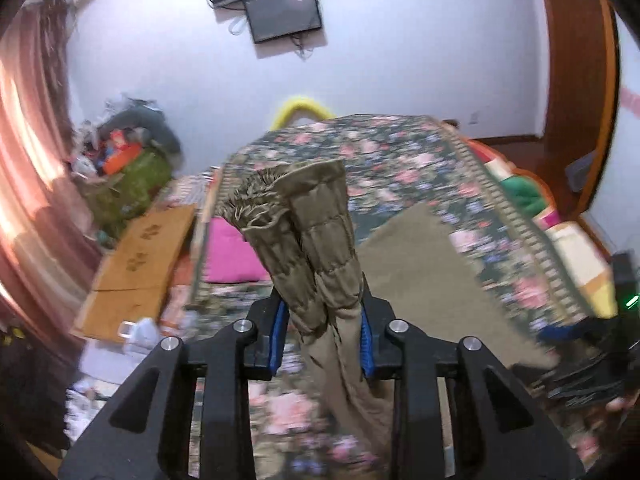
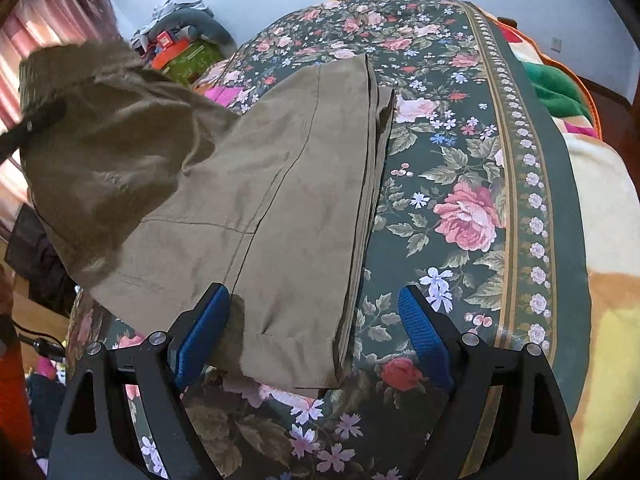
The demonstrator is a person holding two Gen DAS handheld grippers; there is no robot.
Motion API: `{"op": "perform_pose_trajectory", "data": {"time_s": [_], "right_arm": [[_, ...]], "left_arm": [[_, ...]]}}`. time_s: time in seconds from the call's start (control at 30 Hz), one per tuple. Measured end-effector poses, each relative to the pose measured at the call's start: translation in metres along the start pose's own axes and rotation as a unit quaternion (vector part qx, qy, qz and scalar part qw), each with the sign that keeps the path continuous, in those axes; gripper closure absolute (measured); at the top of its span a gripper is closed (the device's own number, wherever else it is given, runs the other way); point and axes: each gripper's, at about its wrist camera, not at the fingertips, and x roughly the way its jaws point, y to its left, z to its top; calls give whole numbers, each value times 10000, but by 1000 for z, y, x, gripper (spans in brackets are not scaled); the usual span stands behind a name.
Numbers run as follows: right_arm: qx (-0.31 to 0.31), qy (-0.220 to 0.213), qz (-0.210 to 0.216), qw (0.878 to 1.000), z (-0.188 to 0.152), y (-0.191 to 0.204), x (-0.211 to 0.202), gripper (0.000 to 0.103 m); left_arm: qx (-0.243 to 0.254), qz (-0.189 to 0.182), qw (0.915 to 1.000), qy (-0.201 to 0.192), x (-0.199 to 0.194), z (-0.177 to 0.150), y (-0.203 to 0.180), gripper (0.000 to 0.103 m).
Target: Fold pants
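Khaki pants lie with their legs flat on a floral bedspread. My left gripper is shut on the bunched elastic waistband and holds it up above the bed; the rest of the pants trails down to the right. In the right wrist view the lifted waist end hangs at the left. My right gripper is open, its blue pads either side of the near leg hem, close above the cloth.
A pile of clothes and boxes sits at the left by a pink curtain. A cardboard sheet and a pink cushion lie left of the bed. Colourful blankets lie at the bed's right edge.
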Motion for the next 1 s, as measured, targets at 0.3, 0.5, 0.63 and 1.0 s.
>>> {"op": "perform_pose_trajectory", "data": {"time_s": [0.3, 0.5, 0.63, 1.0], "right_arm": [[-180, -152, -108, 9997, -2, 3, -3, 19], [-265, -181, -172, 9993, -1, 5, -9, 19], [-373, -208, -223, 9988, -2, 8, -12, 19], [-343, -616, -153, 9974, -6, 12, -37, 19]], "left_arm": [[-216, -1428, 9884, 471, 15, 19, -45, 78], [-312, -1899, 9773, 883, 34, 11, -67, 79], [-88, -1898, 9771, 961, 35, 5, -82, 79], [165, -2124, 9706, 1122, 26, -2, -79, 33]]}}
